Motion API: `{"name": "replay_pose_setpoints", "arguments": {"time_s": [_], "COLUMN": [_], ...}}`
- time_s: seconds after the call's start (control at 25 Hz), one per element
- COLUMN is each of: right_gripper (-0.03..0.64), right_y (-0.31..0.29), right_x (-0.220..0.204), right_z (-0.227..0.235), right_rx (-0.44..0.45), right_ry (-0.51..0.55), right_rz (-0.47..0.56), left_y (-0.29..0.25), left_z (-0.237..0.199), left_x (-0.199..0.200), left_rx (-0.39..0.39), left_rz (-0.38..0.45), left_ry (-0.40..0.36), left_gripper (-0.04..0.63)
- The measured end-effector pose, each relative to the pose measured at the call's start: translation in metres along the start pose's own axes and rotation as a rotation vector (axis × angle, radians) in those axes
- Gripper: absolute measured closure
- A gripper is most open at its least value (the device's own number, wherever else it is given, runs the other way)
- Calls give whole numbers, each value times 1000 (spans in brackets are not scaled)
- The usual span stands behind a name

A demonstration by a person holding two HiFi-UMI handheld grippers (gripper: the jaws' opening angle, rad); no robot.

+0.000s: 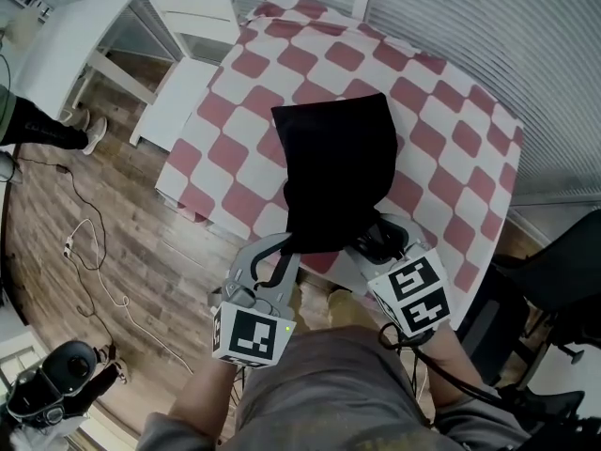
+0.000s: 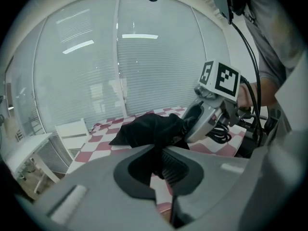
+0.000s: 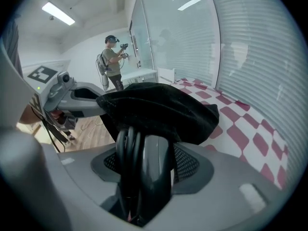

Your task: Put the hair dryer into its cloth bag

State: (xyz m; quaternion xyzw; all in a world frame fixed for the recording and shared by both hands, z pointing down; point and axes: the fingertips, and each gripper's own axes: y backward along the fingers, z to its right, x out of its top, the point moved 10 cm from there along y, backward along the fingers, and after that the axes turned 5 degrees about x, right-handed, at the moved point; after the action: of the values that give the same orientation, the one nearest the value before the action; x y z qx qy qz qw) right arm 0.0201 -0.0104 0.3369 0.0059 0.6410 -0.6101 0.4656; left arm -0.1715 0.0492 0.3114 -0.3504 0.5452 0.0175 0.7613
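Wooden floor point(image 1: 141, 224) fills the left of the head view, with a thin white cable point(image 1: 94, 263) trailing over it and white furniture point(image 1: 183, 26) beyond. To its right stands a table point(image 1: 451, 158) under a red-and-white checked cloth. The left gripper point(image 1: 282, 250) reaches to the table's near edge, and its own view shows its jaws pressed together on a fold of the black cloth bag point(image 2: 149, 129). The cloth bag point(image 1: 338, 167) lies on the table, its near end lifted between the two grippers. Just right of it, the right gripper point(image 1: 383, 236) has its jaws clamped on the dark handle of the hair dryer point(image 3: 149, 177), with the looped black cord point(image 3: 126, 162) pinned alongside. The dryer's head is hidden under the bag's opening. A black chair point(image 1: 554, 271) stands at the far right.
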Motion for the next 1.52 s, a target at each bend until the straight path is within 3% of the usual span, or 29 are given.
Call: {"name": "replay_pose_setpoints", "arguments": {"time_s": [0.16,0.36,0.6,0.68,0.8,0.92,1.04,1.12,1.28,1.52], "right_gripper": [337,336,328,321,222,207,276,356,393,431], "right_y": [-5,-27,-51,-52,-45,-24,5,19,17,-4], "right_x": [5,1,-11,-15,-22,-31,-35,-35,-32,-24], "right_z": [-3,3,2,2,3,2,11,25,47,57], "right_rx": [-82,-84,-136,-114,-32,47,85,39,-37,-23], "right_ry": [87,85,134,137,151,174,188,204,279,358], "right_rz": [-34,-63,-62,-42,-37,-7,103,155,99,48], "left_y": [2,-16,-23,-23,-25,-24,-23,-23,-22,-23], "left_z": [8,5,1,2,4,4,3,4,6,7], "left_x": [-2,-19,-36,-37,-37,-37,-37,-37,-36,-33], "left_rx": [-12,19,50,56,61,65,73,81,93,98], "left_rz": [1,-19,-46,-44,-43,-45,-44,-45,-49,-50], "left_ry": [6,97,146,158,172,172,167,167,173,163], "left_gripper": [586,586,586,586,585,585,585,584,584,584]}}
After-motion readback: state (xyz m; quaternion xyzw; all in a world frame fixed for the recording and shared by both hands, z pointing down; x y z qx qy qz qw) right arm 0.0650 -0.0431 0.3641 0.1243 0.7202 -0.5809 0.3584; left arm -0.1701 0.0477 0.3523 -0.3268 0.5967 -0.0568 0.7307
